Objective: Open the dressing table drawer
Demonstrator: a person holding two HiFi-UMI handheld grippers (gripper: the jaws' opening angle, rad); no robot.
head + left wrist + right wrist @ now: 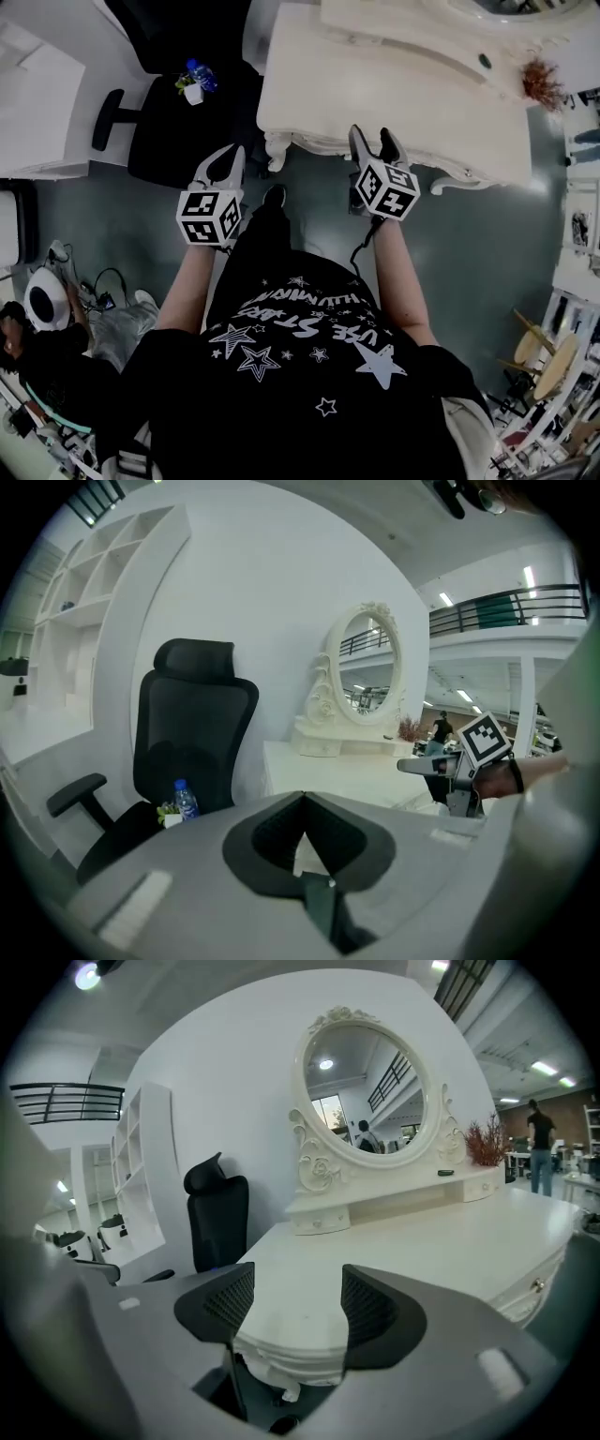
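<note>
The white dressing table (pixel 394 84) with its oval mirror (pixel 370 1101) stands in front of me. Its curved front face carries a small drawer knob (pixel 537 1285) at the right gripper view's right edge. My right gripper (pixel 373 139) hovers at the table's front edge, open with nothing between its pads (pixel 298 1293). The table's carved rim shows through the gap. My left gripper (pixel 228 157) hangs left of the table's corner, over the floor by the chair. Its jaws meet at the tips (pixel 302 796), shut on nothing. In the left gripper view the right gripper (pixel 412 766) is seen from the side.
A black office chair (pixel 178 131) stands left of the table, with a water bottle (pixel 186 799) and a small potted plant on its seat. Red dried sprigs (pixel 542 80) sit on the table's far right. A person (pixel 47 356) crouches at lower left. White shelves (pixel 103 546) line the wall.
</note>
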